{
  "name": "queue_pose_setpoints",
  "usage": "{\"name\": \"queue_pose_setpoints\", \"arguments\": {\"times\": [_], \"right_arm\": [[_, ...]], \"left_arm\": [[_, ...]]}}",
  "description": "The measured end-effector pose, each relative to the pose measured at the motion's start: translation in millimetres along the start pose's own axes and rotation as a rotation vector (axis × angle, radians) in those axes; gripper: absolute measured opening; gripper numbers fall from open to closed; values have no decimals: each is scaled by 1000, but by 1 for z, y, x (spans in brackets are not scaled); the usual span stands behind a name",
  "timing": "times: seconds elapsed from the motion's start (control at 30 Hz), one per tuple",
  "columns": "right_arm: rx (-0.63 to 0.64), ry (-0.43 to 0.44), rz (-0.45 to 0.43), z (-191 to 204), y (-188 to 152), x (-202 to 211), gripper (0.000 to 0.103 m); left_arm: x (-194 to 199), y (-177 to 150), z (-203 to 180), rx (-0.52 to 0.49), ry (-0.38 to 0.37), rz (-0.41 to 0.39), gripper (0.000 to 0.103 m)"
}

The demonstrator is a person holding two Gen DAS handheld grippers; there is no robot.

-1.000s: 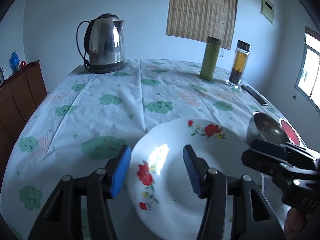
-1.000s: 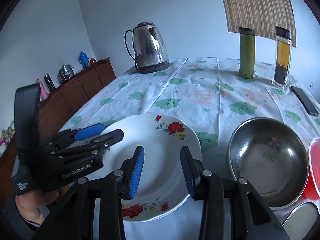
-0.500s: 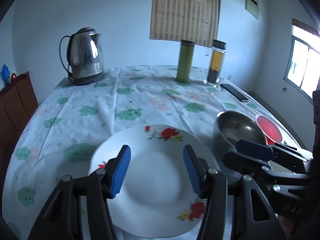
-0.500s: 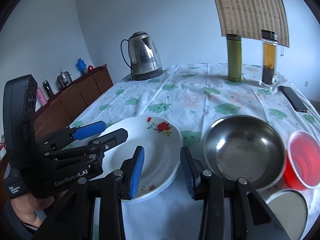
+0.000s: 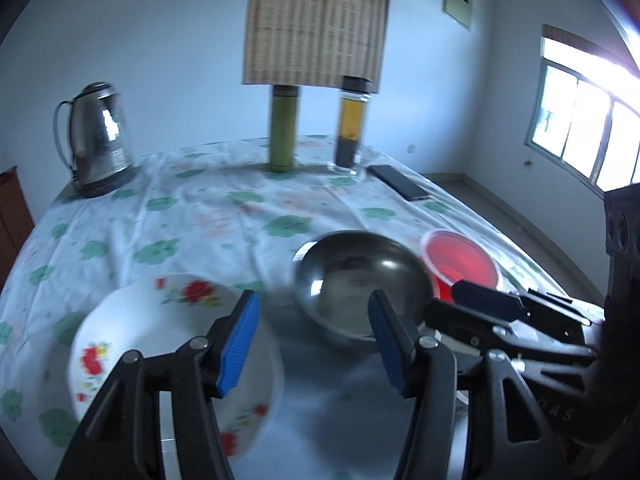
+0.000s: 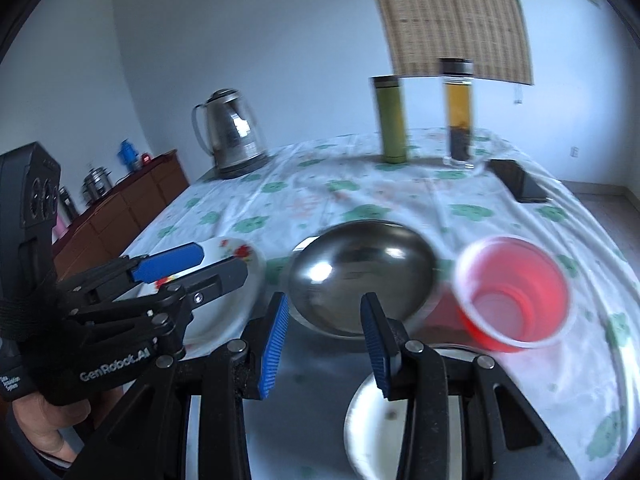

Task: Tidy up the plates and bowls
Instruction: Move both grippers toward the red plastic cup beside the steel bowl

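Cloud-print tablecloth point(image 5: 200, 208) carries everything. Your floral plate point(image 5: 160, 320) lies low left, partly under the left gripper point(image 5: 314, 340), whose released jaws hold nothing. The steel bowl point(image 6: 362, 270) sits just beyond your right gripper point(image 6: 326, 340), also spread wide and empty. The red cup point(image 6: 514, 290) is right of the bowl; a small white dish point(image 6: 370, 428) lies under the right finger.

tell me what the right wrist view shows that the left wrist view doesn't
Only the right wrist view shows the small white dish near the camera, the sideboard with pots along the wall, and the hand holding the left gripper. Only the left wrist view shows the window. Both show the floral plate, steel bowl, red cup, kettle, two bottles and phone.
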State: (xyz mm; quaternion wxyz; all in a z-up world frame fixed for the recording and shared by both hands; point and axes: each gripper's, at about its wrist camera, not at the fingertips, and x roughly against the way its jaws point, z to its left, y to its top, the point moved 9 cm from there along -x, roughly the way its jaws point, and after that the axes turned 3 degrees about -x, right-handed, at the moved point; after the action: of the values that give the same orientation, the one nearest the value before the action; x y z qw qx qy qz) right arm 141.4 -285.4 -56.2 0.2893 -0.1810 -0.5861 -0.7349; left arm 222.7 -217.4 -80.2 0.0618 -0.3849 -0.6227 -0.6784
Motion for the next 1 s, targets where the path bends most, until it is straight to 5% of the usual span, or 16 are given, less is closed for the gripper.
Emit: {"name": "queue_pose_setpoints", "arguments": {"times": [0.33,0.67,1.0], "right_arm": [[-140,-134,-25,-91,5,16,40],[-231,-244,-10,-147,2,15,40],[-318,-194,25,-165,-2,-7,40]], "left_arm": [[-24,11,-45,-22,-52,25,57],[-45,9,-49,-12,-77,34,57],[-46,11,-53,-8,-112,27,57]]}}
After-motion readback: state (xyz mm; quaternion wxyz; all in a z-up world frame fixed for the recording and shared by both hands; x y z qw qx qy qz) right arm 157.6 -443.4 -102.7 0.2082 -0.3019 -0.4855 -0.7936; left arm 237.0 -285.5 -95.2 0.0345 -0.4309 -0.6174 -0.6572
